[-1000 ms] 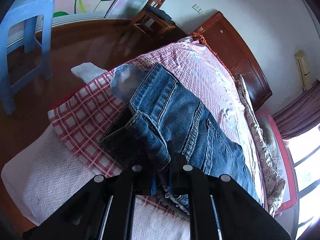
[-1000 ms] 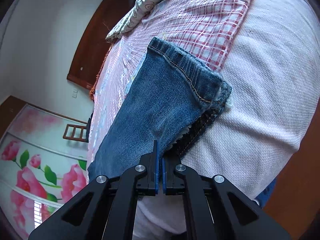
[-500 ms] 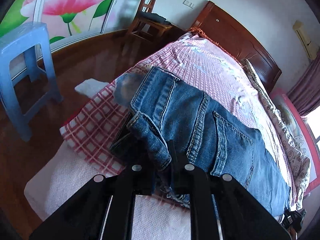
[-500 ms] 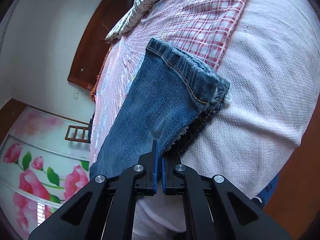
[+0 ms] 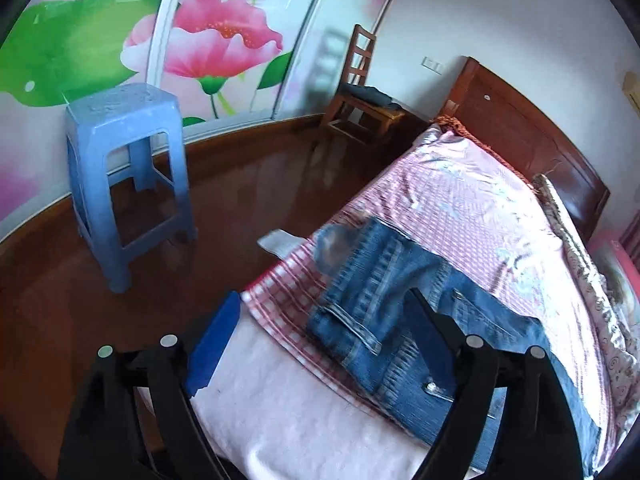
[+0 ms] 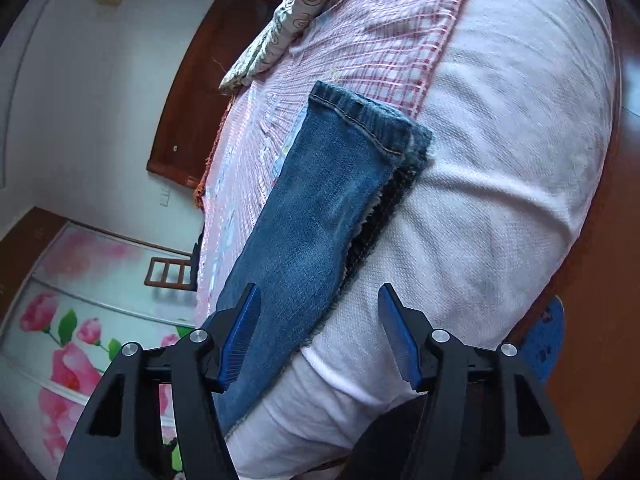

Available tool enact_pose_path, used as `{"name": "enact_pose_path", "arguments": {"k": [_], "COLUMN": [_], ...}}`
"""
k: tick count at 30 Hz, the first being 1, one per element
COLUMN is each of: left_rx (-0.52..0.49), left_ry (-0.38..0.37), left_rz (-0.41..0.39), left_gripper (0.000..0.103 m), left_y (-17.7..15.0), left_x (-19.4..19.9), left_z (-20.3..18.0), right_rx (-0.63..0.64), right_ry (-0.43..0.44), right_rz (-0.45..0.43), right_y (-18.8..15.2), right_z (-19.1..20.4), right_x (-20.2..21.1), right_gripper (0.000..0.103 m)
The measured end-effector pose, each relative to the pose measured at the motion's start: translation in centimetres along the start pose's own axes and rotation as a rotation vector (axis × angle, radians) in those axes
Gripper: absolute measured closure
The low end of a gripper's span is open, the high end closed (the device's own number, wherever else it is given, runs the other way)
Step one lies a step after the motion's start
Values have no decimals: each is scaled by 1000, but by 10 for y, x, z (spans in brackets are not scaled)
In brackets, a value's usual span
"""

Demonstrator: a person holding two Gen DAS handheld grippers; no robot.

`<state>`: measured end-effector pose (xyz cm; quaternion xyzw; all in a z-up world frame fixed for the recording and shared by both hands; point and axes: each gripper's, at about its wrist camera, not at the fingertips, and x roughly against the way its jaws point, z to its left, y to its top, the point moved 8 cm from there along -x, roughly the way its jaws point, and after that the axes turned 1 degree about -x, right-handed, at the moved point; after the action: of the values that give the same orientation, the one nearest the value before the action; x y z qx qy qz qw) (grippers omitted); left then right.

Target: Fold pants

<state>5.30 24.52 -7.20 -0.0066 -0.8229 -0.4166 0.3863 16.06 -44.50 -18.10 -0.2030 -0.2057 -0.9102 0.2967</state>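
Blue jeans [image 5: 384, 312] lie flat on the bed, folded in half lengthwise. The left wrist view shows their waistband end near the bed's corner. My left gripper [image 5: 320, 332] is open and empty, just above and short of the waistband. The right wrist view shows the leg end of the jeans [image 6: 320, 208] with the hems stacked, lying over the pink checked sheet [image 6: 380, 40] and white cover [image 6: 500, 180]. My right gripper [image 6: 318, 320] is open and empty, above the leg edge, touching nothing.
A blue plastic stool [image 5: 124, 168] stands on the dark wooden floor left of the bed. A wooden chair [image 5: 360, 92] with folded clothes stands by the flowered wardrobe doors. The wooden headboard [image 5: 528, 136] and a patterned pillow [image 6: 296, 12] are at the far end.
Both grippers have opened and let go of the jeans. Both have pulled back, and the jeans now lie flat on the bed.
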Motion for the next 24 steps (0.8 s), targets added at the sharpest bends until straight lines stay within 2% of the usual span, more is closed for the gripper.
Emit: {"name": "enact_pose_path", "arguments": {"k": [1, 5, 7, 10, 14, 17, 19, 21, 24], "left_rx": [-29, -263, -331, -413, -512, -589, -655, -691, -687], "left_ry": [-42, -249, -373, -511, -627, -702, -721, -748, -750], "left_rz": [22, 116, 173, 257, 326, 359, 368, 388, 420], "left_gripper": [18, 12, 12, 12, 12, 11, 11, 11, 11], "left_y": [-9, -63, -91, -129, -166, -194, -212, -226, -233], "left_x": [3, 15, 23, 33, 49, 66, 72, 76, 60], "left_z": [-14, -110, -158, -220, -290, -334, -359, -375, -391], "right_rx": [-23, -155, -198, -234, -232, -216, -212, -222, -231], "right_ry": [5, 83, 111, 145, 167, 144, 77, 89, 103], "right_rz": [-12, -101, -139, -171, -191, -195, -180, -180, -182], "right_y": [0, 9, 17, 32, 49, 60, 64, 64, 67], "right_z": [-5, -20, -25, -29, -27, -26, -30, -30, -30], "right_x": [2, 19, 28, 34, 32, 27, 19, 14, 9], "right_gripper": [43, 43, 43, 43, 43, 43, 43, 43, 43]}}
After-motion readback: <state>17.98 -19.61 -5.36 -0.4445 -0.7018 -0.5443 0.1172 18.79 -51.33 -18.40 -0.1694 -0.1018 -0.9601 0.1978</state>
